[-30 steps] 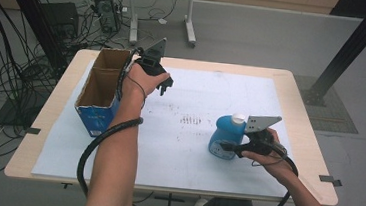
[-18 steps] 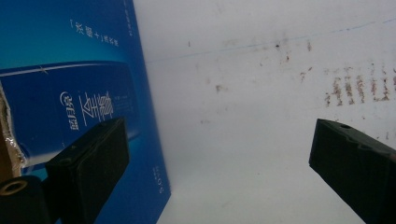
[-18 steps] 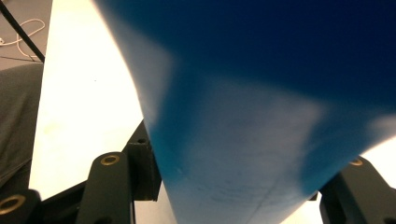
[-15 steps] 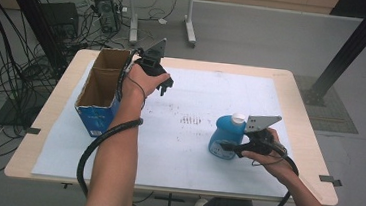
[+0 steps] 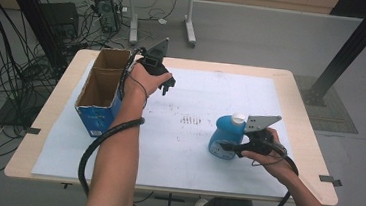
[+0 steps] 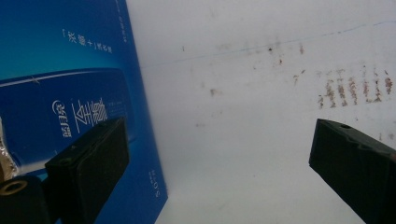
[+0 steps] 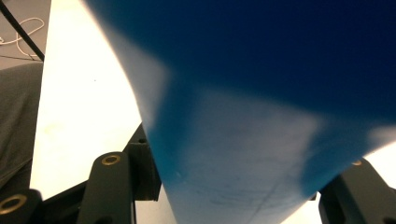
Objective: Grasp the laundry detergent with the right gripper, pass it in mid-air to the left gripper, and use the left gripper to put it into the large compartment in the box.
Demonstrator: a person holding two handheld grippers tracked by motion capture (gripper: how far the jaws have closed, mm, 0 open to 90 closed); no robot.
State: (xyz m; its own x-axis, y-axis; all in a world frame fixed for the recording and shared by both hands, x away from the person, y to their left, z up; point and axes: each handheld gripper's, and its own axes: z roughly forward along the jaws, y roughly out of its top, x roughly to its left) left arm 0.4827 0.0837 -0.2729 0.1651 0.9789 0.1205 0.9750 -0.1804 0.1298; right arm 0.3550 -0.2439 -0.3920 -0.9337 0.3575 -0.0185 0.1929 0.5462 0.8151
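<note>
A blue bottle with a white cap stands upright on the white paper, right of the middle. My right gripper is shut on its lower body from the right; up close the bottle sits between the two jaws of that gripper. An open blue cardboard box lies at the table's left. My left gripper hovers just right of the box's far end, pointing down. Its jaws stand wide open with nothing between them, and the box's printed blue side is close on one side.
A white paper sheet with faint brown marks covers most of the wooden table. Cables and equipment lie on the floor beyond the far left edge. A black post stands off the far right corner.
</note>
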